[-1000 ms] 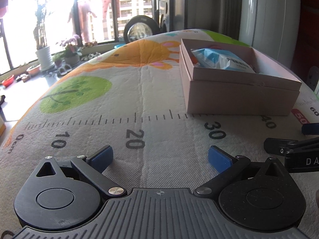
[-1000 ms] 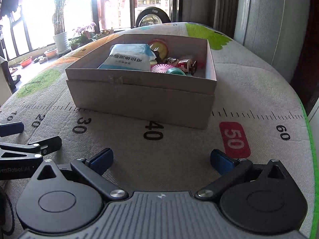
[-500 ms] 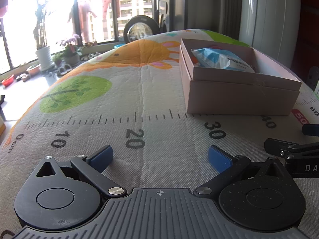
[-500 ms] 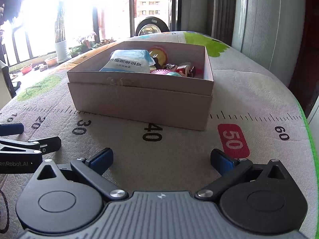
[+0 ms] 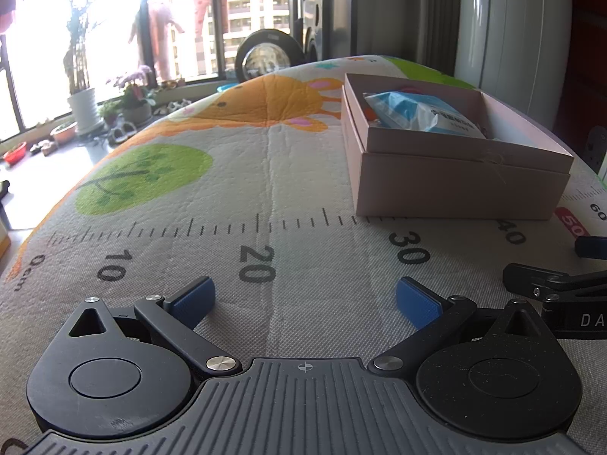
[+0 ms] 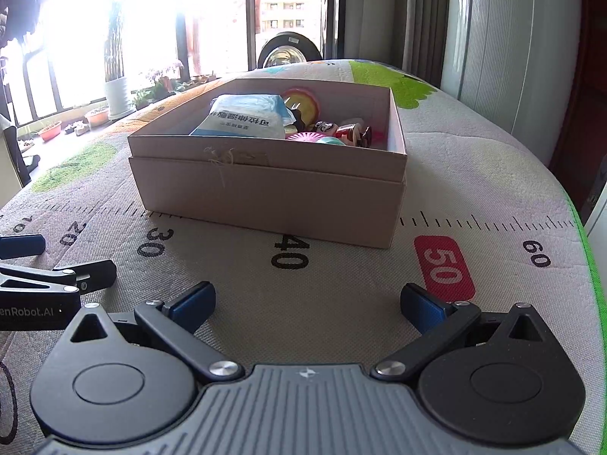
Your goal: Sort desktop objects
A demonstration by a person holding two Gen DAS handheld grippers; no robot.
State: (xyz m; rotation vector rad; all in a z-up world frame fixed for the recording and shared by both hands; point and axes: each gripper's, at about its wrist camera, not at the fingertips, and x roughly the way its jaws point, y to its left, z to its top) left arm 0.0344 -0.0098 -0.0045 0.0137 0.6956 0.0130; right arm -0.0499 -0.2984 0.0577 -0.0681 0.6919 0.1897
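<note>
Far left of the left wrist view: window w/ potted plants (image 5: pixel 81 106), nothing to do w/ the task. The play mat (image 5: pixel 235 174) w/ its printed ruler covers the tabletop, and its left and middle stretch is bare, no loose objs on it.

Left gripper (image 5: pixel 303 301) sits low over the mat near the 20 mark, jaws spread wide, nothing between the blue pads (image 5: pixel 191 299). Right gripper (image 6: pixel 307 303) is just beside it, over the 40 mark, also released and empty; each one's fingertip pokes into the edge of the other's view.

Right of centre: pink cardboard box (image 6: pixel 265 189), lid off, standing on the mat just beyond the ruler around 30–40. Inside it lies a blue-white tissue pack (image 6: pixel 246 119) toward the left, and toward the right a clutter of small toys (image 6: pixel 334 131), incl. a round yellow-pink one at the back. Exact count unclear.

Judgement: sorting looks done or nearly so, since everything visible is already in the box and both claws are idle. Next move prob. calls for checking the mat outside these views for leftovers; if none, just pull both grippers back.
</note>
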